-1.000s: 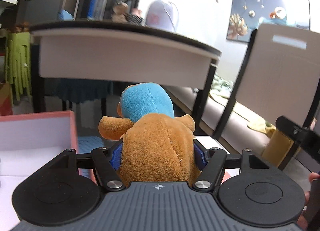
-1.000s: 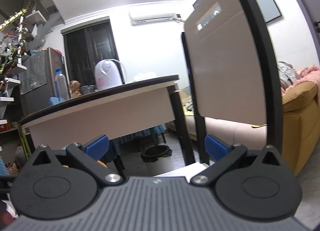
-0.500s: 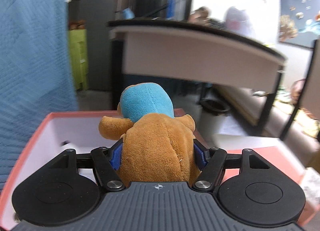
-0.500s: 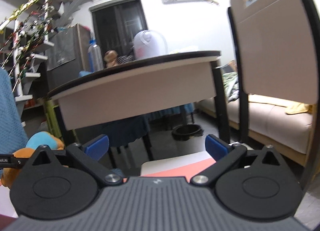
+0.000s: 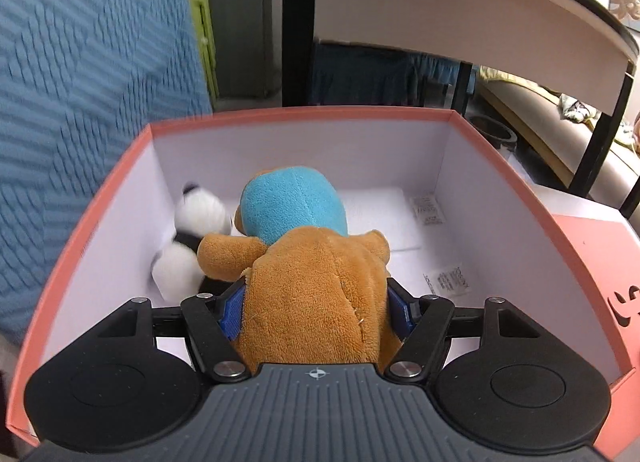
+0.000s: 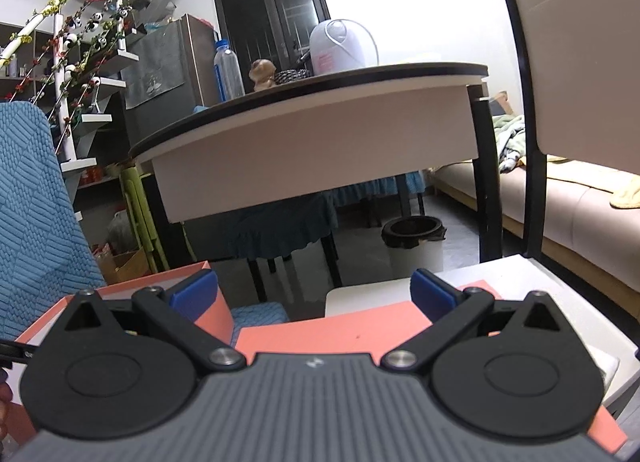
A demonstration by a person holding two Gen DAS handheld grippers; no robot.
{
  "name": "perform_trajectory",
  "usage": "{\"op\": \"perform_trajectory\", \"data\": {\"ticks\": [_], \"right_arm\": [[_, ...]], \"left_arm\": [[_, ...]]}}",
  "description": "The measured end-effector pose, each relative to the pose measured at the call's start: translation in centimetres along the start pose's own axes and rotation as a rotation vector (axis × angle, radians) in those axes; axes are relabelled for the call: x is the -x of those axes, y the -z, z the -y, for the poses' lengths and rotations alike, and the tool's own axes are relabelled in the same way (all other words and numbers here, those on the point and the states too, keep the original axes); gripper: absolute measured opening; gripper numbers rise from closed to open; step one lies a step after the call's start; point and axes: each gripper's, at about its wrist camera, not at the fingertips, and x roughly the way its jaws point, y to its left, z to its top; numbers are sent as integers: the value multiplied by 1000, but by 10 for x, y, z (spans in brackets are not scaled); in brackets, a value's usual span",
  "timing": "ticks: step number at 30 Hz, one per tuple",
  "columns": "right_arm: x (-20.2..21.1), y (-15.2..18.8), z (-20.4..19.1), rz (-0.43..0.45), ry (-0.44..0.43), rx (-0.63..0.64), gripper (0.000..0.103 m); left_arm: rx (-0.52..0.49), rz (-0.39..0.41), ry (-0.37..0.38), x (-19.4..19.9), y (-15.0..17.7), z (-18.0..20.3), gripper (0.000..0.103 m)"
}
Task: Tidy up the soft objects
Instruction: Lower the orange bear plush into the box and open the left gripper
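Blue fabric [image 5: 80, 94] fills the left of the left wrist view, just beside the box. Table [image 6: 320, 114] stands behind, well apart, with a bottle [image 6: 228, 70] and a white appliance [image 6: 340, 46] on top. Sofa [image 6: 560, 202] at right in the right wrist view.

Pink box [image 5: 304, 115], open top, white inside, sits below the left tongs [image 5: 316, 304]. Its pink lid [image 6: 332, 334] lies flat under the right tongs [image 6: 312, 290], just beside the box.

Left tongs pinch the bear [image 5: 316, 286] by the body, blue pads pressed into the brown plush on both sides. Bear's long axis runs away from the camera, blue-hooded head pointing toward the far wall of the box, back toward the camera, arms out sideways. Bear hangs over the box interior; whether it touches the bottom cannot be told.

Panda [image 5: 192, 238], blurred, lies in the box against the left wall, touching the bear's left arm. Two small white packets [image 5: 428, 206] lie on the box floor at right.

Right tongs are spread, nothing between the pads.

Versus half a second ago: left view has tilted down into the box, the panda and packets now show, grip on the bear unchanged. Right tongs same spread, now lower over the lid.
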Motion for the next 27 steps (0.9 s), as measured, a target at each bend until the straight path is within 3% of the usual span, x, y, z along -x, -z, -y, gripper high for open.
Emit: {"op": "perform_trajectory", "data": {"ticks": [11, 27], "right_arm": [[4, 4, -1, -20, -6, 29, 103], [18, 10, 4, -15, 15, 75, 103]], "left_arm": [[15, 51, -4, 13, 3, -8, 92], [77, 212, 52, 66, 20, 12, 99]]}}
